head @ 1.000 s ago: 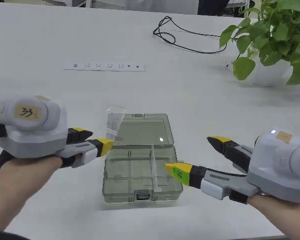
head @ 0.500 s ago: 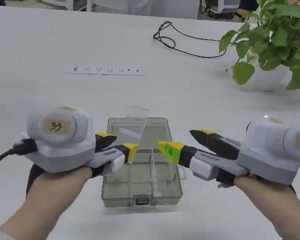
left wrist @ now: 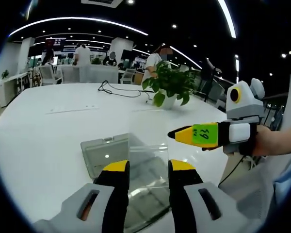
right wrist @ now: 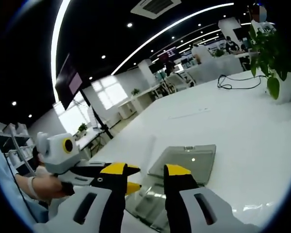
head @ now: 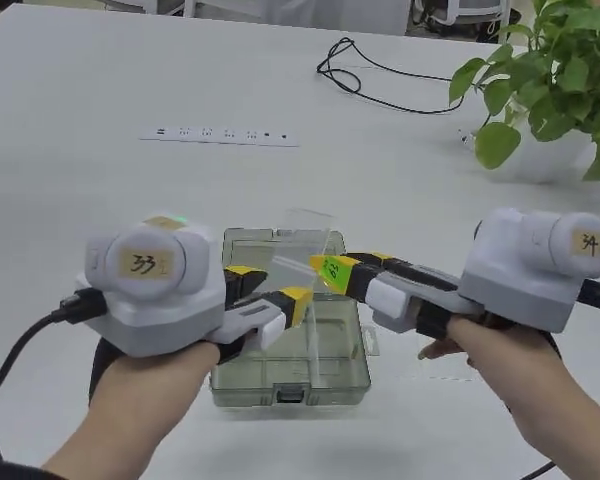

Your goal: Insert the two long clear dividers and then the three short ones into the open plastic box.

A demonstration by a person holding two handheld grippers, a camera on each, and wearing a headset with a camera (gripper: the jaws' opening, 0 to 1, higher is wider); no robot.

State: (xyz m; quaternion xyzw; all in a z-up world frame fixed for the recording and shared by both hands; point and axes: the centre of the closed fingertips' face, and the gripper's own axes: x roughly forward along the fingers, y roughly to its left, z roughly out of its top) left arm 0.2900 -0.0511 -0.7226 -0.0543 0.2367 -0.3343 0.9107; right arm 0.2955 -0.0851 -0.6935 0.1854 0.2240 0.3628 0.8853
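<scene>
A clear divider (head: 308, 238) is gripped in the left hand-held gripper (head: 269, 284). Its jaws are drawn in narrowly on the lower part, so the sheet stands up and forward of the tips. The divider is carried above the open box (head: 330, 385), which lies on the bench (head: 130, 200) directly beneath both tips. It is probably held high so that it can be lined up with its slots before being lowered.

The right hand-held gripper (head: 348, 264) is pointed at the sheet from the opposite side, jaws parted with nothing between them. Its nearer tip is just beside the sheet's edge, though contact cannot be made out. It is judged to be there to steady or re-grip the sheet. A fitted divider (head: 312, 345) is already seen along the box's length, below the left tips.

Compared with a second earlier, the two tips have been brought together over the box, from its left edge and its front right corner. The right jaws also appear less widely set.
</scene>
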